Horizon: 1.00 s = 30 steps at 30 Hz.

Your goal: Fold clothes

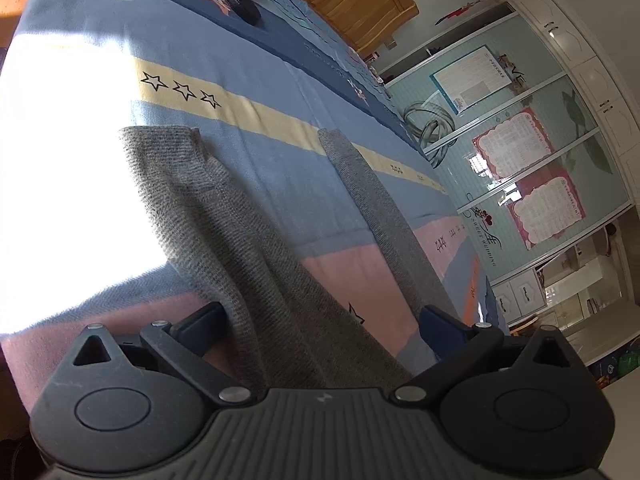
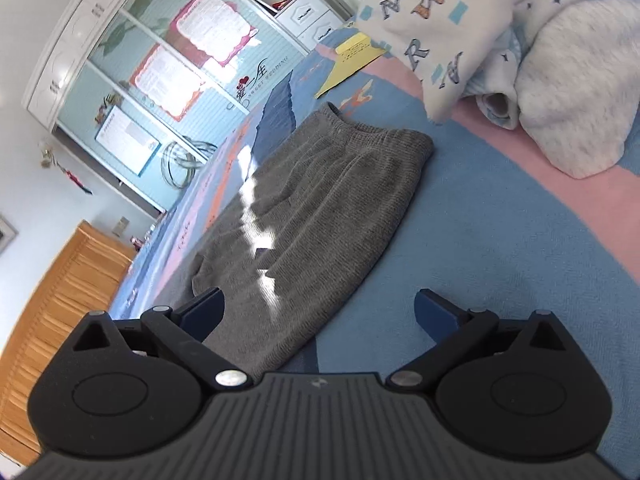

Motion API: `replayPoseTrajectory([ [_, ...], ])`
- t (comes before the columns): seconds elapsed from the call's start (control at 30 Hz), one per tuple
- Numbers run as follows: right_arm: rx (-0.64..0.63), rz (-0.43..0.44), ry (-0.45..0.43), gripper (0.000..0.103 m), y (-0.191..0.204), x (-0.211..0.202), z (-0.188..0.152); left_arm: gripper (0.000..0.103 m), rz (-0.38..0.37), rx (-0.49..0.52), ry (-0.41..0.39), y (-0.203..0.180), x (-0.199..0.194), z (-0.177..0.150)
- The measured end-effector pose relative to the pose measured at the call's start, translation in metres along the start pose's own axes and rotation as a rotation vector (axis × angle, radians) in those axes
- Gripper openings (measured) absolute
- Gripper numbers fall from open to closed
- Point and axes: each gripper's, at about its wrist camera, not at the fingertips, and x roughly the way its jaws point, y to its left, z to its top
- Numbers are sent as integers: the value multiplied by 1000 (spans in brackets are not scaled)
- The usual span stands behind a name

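Gray knit trousers [image 1: 256, 240] lie spread flat on the bed [image 1: 280, 92], legs parted toward 12 o'clock. Left gripper [image 1: 320, 320] and right gripper [image 2: 318, 310] gape wide, holding nothing. Probably unfolded; glare hides one leg's edge.

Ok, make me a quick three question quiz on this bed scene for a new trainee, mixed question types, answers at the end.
1. True or false: the left tool is shut on the grey trousers.
2. What lies on the bedspread past the waistband? A) letter-print quilt B) shoes C) laptop
3. Fill in: the right tool is ____.

Key: 1 false, it is open, with cloth between its jaws. 2 A, the quilt. 3 open.
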Motion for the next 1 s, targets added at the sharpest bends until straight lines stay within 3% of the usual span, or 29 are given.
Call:
replayPoseTrajectory([
  [0.13,35,-15,-44,89,-8,7,11,99,13,25,-8,-4,3,-2],
  [0.3,21,-34,-77,78,-12,27,25,74,22,40,-1,-4,8,-3],
  [0.43,-15,-71,-98,78,-12,36,34,74,42,58,-6,-6,9,-4],
  [0.53,-17,-76,-105,79,-14,42,41,81,55,84,-19,-10,8,-8],
  [1.0,-37,-27,-110,80,-14,57,48,88,67,157,-41,-19,10,-15],
])
